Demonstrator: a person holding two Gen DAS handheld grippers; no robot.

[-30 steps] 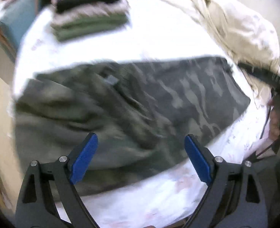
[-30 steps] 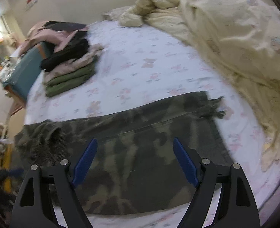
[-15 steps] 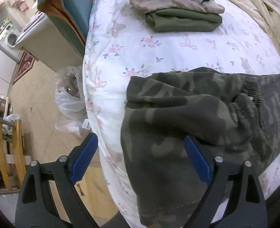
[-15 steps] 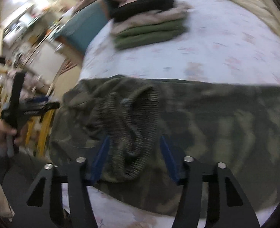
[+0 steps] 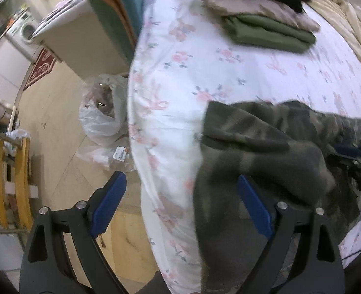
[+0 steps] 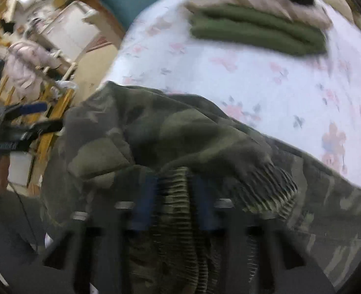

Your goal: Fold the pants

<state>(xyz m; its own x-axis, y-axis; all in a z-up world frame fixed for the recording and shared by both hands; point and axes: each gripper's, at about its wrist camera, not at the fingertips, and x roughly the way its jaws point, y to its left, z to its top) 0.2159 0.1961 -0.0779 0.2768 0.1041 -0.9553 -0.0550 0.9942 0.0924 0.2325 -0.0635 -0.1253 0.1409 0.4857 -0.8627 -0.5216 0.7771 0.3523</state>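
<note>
The camouflage pants (image 5: 259,152) lie on the floral bed sheet (image 5: 180,78), bunched at the bed's edge. My left gripper (image 5: 180,203) is open and empty, with its right finger over the pants' edge and its left finger over the floor. My right gripper (image 6: 173,198) is shut on the pants' ribbed waistband (image 6: 175,191), which bunches between its blue pads. The pants (image 6: 168,137) fill the lower right wrist view. The left gripper also shows in that view (image 6: 28,120) at the left, and the right gripper shows at the right edge of the left wrist view (image 5: 357,156).
A stack of folded clothes (image 5: 261,17) sits at the far side of the bed, also in the right wrist view (image 6: 256,17). A plastic bag (image 5: 104,112) lies on the wooden floor beside the bed. A white cabinet (image 5: 77,39) and wooden racks (image 5: 11,174) stand at left.
My right gripper has closed on the ribbed waistband and moved in close to it. My left gripper has shifted left along the bed's edge, staying open.
</note>
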